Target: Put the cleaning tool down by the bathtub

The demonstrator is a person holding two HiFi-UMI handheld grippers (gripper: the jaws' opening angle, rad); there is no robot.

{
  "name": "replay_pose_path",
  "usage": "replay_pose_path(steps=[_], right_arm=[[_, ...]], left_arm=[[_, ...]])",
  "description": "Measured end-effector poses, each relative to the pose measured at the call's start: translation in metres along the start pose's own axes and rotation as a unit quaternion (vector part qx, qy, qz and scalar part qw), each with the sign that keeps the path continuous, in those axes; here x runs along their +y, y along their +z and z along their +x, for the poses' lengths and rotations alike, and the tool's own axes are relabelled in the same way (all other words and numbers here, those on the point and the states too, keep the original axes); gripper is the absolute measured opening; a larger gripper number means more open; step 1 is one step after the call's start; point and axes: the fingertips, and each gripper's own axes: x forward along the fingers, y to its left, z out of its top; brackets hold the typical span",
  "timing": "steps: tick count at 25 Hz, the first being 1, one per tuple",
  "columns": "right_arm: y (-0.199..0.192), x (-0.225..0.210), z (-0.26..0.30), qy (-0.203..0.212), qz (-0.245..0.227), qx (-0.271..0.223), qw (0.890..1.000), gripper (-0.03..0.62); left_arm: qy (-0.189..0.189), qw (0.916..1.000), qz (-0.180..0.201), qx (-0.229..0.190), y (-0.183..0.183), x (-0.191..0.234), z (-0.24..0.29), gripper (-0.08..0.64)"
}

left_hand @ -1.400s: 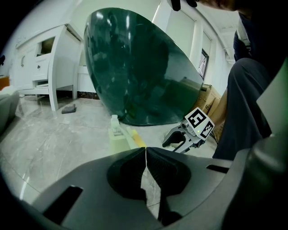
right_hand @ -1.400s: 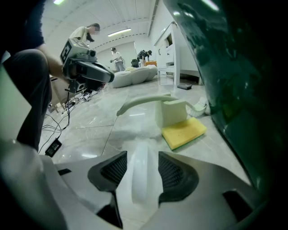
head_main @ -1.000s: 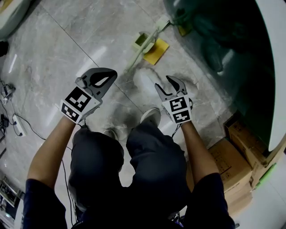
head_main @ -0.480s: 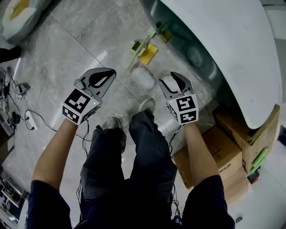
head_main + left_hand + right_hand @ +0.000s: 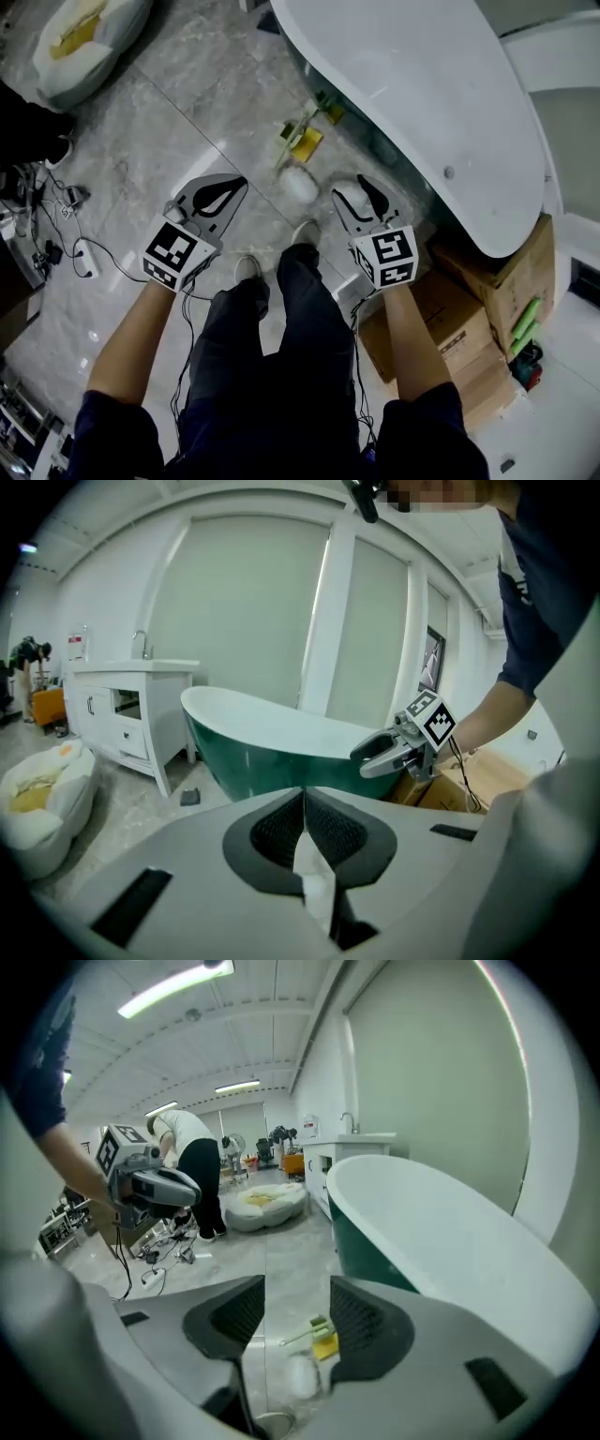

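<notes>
Floor [image 5: 141, 122] by bathtub [image 5: 422, 94]: cleaning tool [image 5: 320, 1336] lies beyond spread right gripper [image 5: 297, 1283]; left gripper [image 5: 304, 797] closed.

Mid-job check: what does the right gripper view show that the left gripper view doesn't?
Only the right gripper view: the cleaning tool lying on the floor beside the bathtub, seen through the open, empty jaws of the right gripper; also a person bent over in the background. Only the left gripper view: the left gripper with its jaws closed together, and cardboard boxes near the tub. Both: the bathtub, the white vanity and the white bundle on the floor.
</notes>
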Motion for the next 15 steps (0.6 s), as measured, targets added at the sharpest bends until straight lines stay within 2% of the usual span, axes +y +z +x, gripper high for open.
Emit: replay_pose_path(steps=[9, 15], right_arm=[[0.122, 0.050, -0.109, -0.007, 0.002, -0.076, 0.997, 0.222], [0.183, 0.078, -0.177, -0.010, 0.005, -0.124, 0.992, 0.222]], left_arm=[[0.022, 0.9980, 0.014, -0.058, 0.100, -0.038, -0.101, 0.032], [0.035, 0.9939, 0.022, -0.102, 0.161, -0.066, -0.156, 0.032]])
